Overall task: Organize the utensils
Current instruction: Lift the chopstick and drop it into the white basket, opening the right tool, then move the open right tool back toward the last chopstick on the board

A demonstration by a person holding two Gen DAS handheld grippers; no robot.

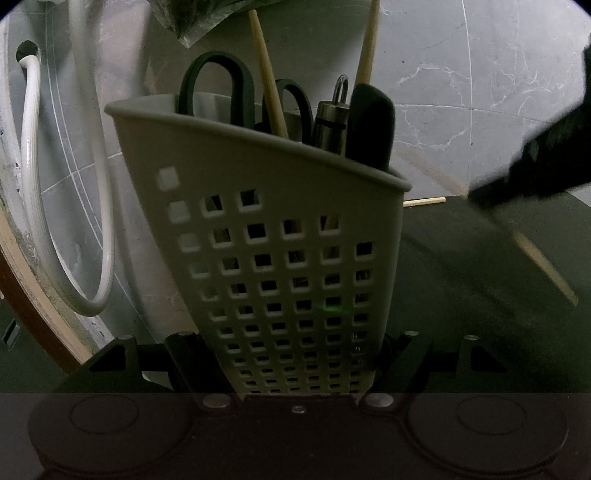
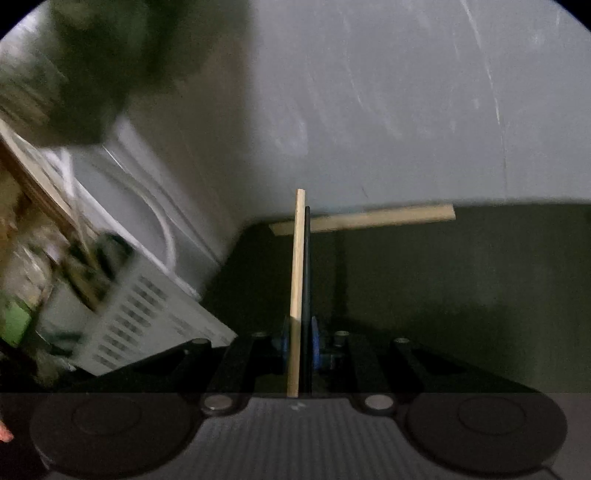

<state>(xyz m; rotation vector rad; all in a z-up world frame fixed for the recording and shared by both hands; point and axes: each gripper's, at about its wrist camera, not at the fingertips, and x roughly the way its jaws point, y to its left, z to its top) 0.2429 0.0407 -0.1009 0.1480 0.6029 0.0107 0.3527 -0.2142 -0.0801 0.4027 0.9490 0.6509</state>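
Observation:
A grey perforated utensil holder (image 1: 280,243) stands tilted between the jaws of my left gripper (image 1: 295,354), which is shut on its base. In it stand black scissors (image 1: 218,85), two wooden chopsticks (image 1: 267,77), a steel tool (image 1: 332,122) and a black handle (image 1: 371,125). My right gripper (image 2: 300,336) is shut on a wooden chopstick (image 2: 297,266) together with a thin black stick (image 2: 306,266), both pointing away. It shows blurred in the left wrist view (image 1: 546,162). Another wooden chopstick (image 2: 369,218) lies on the dark counter by the wall. The holder shows blurred in the right wrist view (image 2: 140,317).
A white hose (image 1: 66,206) loops against the tiled wall on the left. The dark counter (image 1: 480,288) runs to the right of the holder. A grey marble wall (image 2: 406,110) rises behind it. A plastic bag (image 1: 199,18) hangs above.

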